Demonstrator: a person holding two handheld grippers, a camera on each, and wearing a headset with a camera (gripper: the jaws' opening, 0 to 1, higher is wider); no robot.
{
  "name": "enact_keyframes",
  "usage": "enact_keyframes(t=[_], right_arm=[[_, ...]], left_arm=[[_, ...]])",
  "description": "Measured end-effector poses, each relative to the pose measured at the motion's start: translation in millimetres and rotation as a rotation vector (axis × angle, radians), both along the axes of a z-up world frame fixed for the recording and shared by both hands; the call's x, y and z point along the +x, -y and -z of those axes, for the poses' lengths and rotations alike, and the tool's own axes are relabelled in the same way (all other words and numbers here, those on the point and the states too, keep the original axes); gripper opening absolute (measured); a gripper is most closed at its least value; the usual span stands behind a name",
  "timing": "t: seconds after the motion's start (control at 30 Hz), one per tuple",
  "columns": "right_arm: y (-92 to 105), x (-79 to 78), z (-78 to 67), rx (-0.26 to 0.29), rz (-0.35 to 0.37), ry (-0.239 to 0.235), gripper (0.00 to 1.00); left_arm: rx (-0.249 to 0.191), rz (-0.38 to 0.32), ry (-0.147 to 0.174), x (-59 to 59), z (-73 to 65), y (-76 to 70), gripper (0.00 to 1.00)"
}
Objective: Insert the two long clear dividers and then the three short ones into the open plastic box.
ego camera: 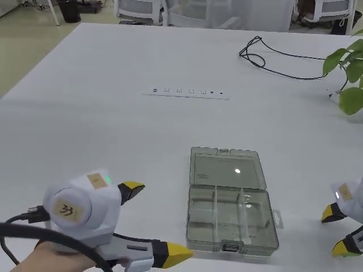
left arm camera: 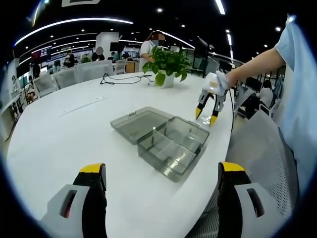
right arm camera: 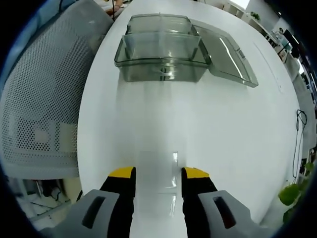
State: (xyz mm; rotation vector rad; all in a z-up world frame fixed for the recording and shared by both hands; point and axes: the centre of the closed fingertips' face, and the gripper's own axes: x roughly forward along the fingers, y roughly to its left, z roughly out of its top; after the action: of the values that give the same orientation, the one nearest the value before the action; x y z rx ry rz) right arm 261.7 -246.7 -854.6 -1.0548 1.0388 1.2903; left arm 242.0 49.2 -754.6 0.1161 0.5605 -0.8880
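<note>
At the near left of the white table [ego camera: 102, 124], the left gripper [ego camera: 154, 222] is held with its jaws spread wide and nothing between them. The plastic box [ego camera: 232, 226] lies just to its right, not touching it, at the table's near edge, with its lid [ego camera: 227, 170] folded flat behind it and clear dividers [ego camera: 215, 207] standing upright inside. Further right, near the box but apart from it, the right gripper [ego camera: 336, 230] has its jaws parted on nothing, and its own view shows the box ahead.
</note>
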Motion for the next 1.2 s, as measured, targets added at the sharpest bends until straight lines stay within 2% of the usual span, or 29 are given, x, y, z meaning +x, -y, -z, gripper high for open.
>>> enact_keyframes(t=[0.03,0.43,0.63,0.8,0.87,0.9,1.0,1.1,1.17,1.2], right_arm=[[-0.3,-1.6,0.2,0.0,-0.019,0.002,0.36],[-0.3,-1.5,0.5,-0.002,0.016,0.0,0.33],[-0.9,-4.5,0.5,-0.005,0.042,-0.001,0.32],[-1.5,-4.8,-3.1,0.002,0.067,0.011,0.32],[-2.6,-2.4,-7.0,0.014,0.079,0.027,0.32],[-4.8,0.5,-10.1,0.032,0.108,0.039,0.32],[-9.2,3.9,-18.5,0.056,0.113,0.061,0.32],[-17.0,10.6,-31.8,0.087,0.117,0.104,0.32],[-22.1,13.0,-39.2,0.099,0.114,0.122,0.32],[-27.5,16.2,-45.7,0.114,0.107,0.146,0.32]], left_arm=[[-0.003,-0.003,0.001,0.8,-0.5,0.0,0.96],[-0.014,-0.002,0.008,3.7,-2.4,2.0,0.95],[-0.026,-0.005,0.002,4.5,-2.1,4.1,0.95],[-0.043,-0.001,-0.017,2.1,-0.1,8.7,0.95],[-0.092,-0.021,-0.041,2.2,-2.0,12.9,0.94],[-0.096,-0.022,-0.042,3.2,-1.6,13.4,0.94],[-0.103,-0.018,-0.049,3.7,-1.6,19.3,0.93],[-0.142,-0.021,-0.083,4.8,-4.1,29.3,0.92],[-0.159,-0.022,-0.094,7.4,-5.4,34.4,0.9],[-0.165,-0.025,-0.103,8.6,-5.5,36.4,0.9]])
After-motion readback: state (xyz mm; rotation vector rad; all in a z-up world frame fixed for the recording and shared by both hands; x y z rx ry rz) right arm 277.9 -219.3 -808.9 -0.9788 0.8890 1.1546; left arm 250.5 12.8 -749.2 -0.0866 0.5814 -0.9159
